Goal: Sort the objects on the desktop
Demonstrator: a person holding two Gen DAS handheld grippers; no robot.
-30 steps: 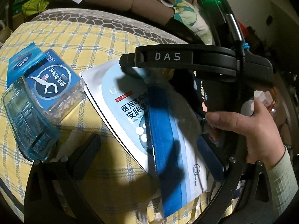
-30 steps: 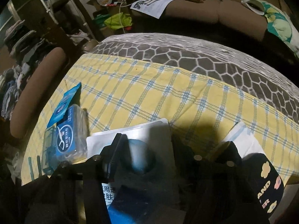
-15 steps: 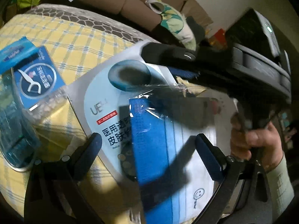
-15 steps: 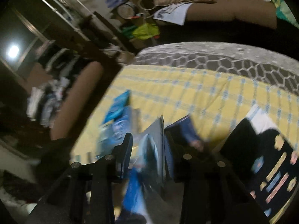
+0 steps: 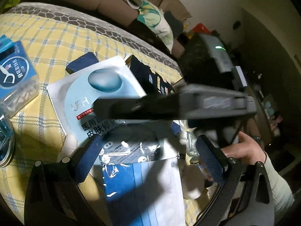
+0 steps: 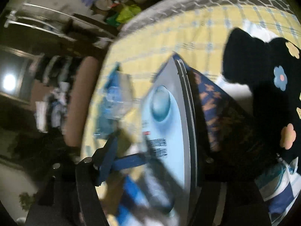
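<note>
A white and light-blue skin-care pouch [image 5: 97,92] lies on the yellow checked cloth [image 5: 56,37]. A clear packet of blue face masks [image 5: 143,180] lies over its near end, between the fingers of my open left gripper [image 5: 148,154]. My right gripper [image 6: 156,162] reaches across above the pouch in the left wrist view. Its jaws stand open around the pouch's edge [image 6: 169,124], which shows tilted and blurred in the right wrist view. A dental floss pick box [image 5: 15,77] sits at the left.
A black flower-print pouch [image 5: 156,79] lies behind the skin-care pouch, also at right in the right wrist view [image 6: 267,94]. A dark blue flat item [image 5: 82,62] pokes out beyond the pouch. A clear blue container [image 5: 4,141] sits at the left edge. Sofa behind.
My right gripper has swung down and rolled, its jaws now astride the skin-care pouch's edge. My left gripper has pulled back toward the near end of the mask packet.
</note>
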